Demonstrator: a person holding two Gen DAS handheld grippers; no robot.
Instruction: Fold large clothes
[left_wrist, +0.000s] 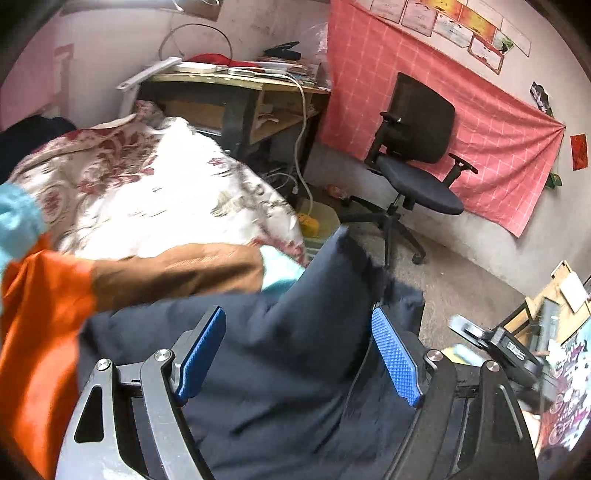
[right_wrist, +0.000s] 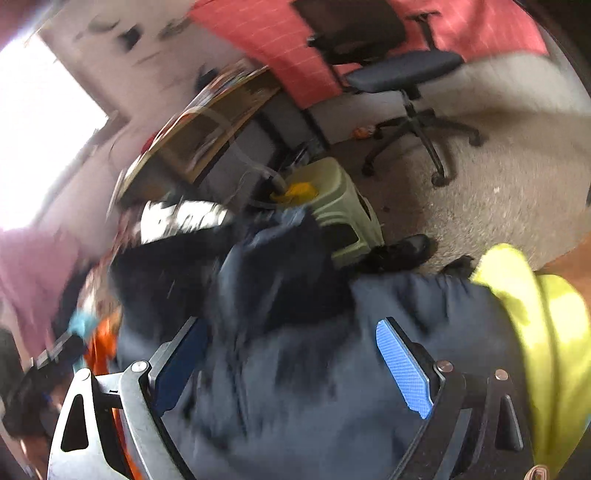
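Note:
A large dark navy garment (left_wrist: 295, 332) lies bunched in front of me, one edge hanging off toward the floor. My left gripper (left_wrist: 299, 350) is open, its blue pads on either side of the cloth, just above it. In the right wrist view the same navy garment (right_wrist: 314, 350) fills the lower middle, blurred. My right gripper (right_wrist: 291, 362) is open over it, empty. An orange and brown garment (left_wrist: 48, 325) lies to the left, with a light blue piece (left_wrist: 18, 221) beside it. A yellow-green garment (right_wrist: 543, 332) lies at the right.
A floral quilt (left_wrist: 147, 184) covers the bed at the left. A cluttered wooden desk (left_wrist: 240, 85) stands at the back. A black office chair (left_wrist: 417, 147) stands before a red cloth on the wall. A pale green plastic stool (right_wrist: 343, 206) and a black shoe (right_wrist: 402, 251) are on the floor.

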